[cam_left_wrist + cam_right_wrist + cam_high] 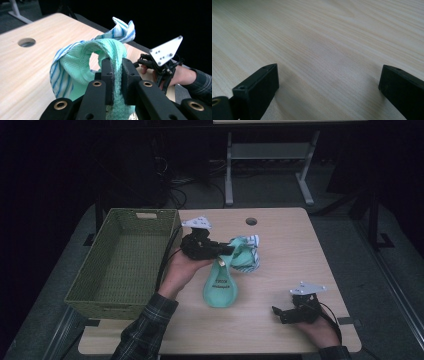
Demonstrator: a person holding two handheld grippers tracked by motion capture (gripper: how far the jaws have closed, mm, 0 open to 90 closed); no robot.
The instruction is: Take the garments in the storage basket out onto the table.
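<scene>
Left tool (116,75) pinches green towel (75,67), seemingly lifted off table (290,250).

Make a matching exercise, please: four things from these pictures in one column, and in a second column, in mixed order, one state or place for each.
1. left gripper
2. right gripper
3. green basket
4. mint towel

a. stands at the table's left edge
b. jaws wide apart over bare wood
c. pinched, partly lifted, lower end on the table
d. jaws shut on cloth

Pairs: 1-d, 2-b, 3-a, 4-c
</scene>
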